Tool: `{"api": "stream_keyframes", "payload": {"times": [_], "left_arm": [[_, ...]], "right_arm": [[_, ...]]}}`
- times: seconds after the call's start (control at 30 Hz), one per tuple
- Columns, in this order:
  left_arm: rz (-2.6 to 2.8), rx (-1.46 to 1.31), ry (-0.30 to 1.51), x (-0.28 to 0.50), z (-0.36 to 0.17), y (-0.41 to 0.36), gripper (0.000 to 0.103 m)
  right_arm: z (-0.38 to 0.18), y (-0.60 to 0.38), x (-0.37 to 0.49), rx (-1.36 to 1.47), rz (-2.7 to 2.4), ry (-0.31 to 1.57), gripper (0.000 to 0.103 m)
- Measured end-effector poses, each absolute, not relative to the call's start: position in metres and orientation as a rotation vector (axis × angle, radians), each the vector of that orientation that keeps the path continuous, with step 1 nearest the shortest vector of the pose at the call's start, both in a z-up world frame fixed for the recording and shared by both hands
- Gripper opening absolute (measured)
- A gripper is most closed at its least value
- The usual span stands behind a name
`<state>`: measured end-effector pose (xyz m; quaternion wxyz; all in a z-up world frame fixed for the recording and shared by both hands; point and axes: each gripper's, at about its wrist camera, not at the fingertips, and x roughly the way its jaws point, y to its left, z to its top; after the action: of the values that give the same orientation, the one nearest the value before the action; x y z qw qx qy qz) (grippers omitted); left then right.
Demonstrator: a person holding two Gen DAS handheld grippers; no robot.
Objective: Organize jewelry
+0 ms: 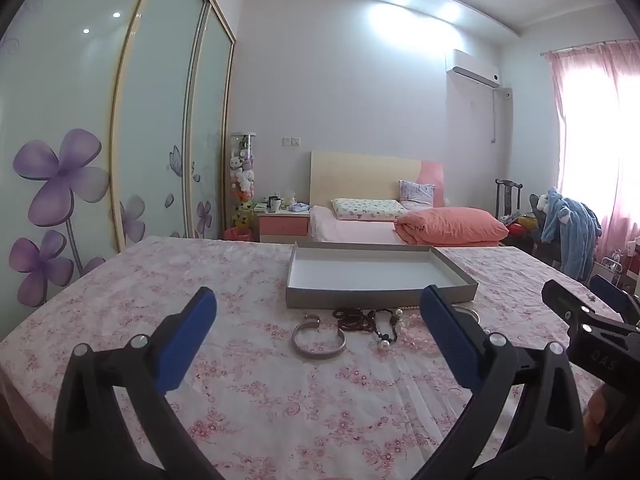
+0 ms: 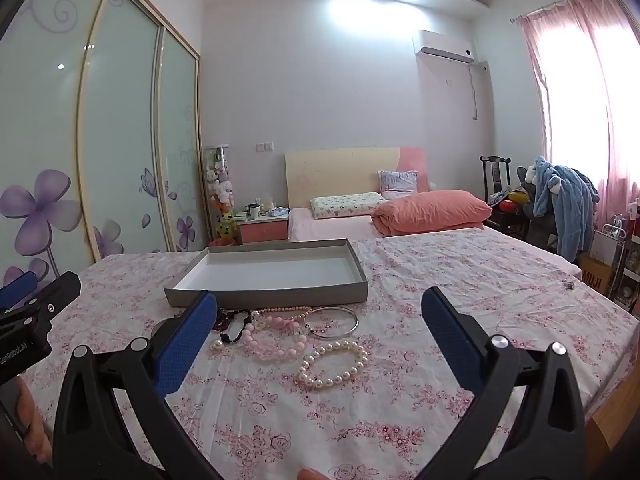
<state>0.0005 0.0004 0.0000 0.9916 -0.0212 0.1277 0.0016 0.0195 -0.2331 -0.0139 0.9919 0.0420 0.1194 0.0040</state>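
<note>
While both tools hang over it, the floral tablecloth (image 2: 440,280) covers the whole work surface, pink blossoms on white, wrinkled toward the far edge. On it, toward twelve o'clock from the right gripper, lies the shallow grey tray (image 2: 268,294) with a white floor, nothing inside it; the left wrist view shows the same tray (image 1: 380,298) at its own twelve o'clock.

Both grippers are spread as wide as they go, with nothing between the blue pads. The left gripper (image 1: 318,312) hovers above the cloth, and the right gripper (image 2: 320,312) does likewise; each shows at the side edge of the other's view.

All the jewelry sits on the cloth just in front of the tray's near wall, none in the tray. Ahead of the right gripper the pink bead necklace (image 2: 272,340) is heaped in the middle of the pile. At about five o'clock from it lies the white pearl bracelet (image 2: 336,364), a closed loop set a little apart. At two o'clock from the pink beads rests the thin silver bangle (image 2: 334,322), touching the pile's edge. A dark bead strand (image 2: 236,324) tangles at nine o'clock, partly behind the left pad. In the left wrist view, the open silver cuff (image 1: 318,340) lies alone, nearest that gripper, just left of the dark beads.
</note>
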Motion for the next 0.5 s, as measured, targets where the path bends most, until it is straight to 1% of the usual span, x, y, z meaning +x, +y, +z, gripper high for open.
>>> {"api": "stream_keyframes", "payload": {"times": [0.5], "left_arm": [[0.005,-0.044,0.256,0.0007,-0.0004,0.0008,0.099]], "right_arm": [[-0.0134,-0.2346,0.0198,0.090,0.011,0.240,0.101]]}}
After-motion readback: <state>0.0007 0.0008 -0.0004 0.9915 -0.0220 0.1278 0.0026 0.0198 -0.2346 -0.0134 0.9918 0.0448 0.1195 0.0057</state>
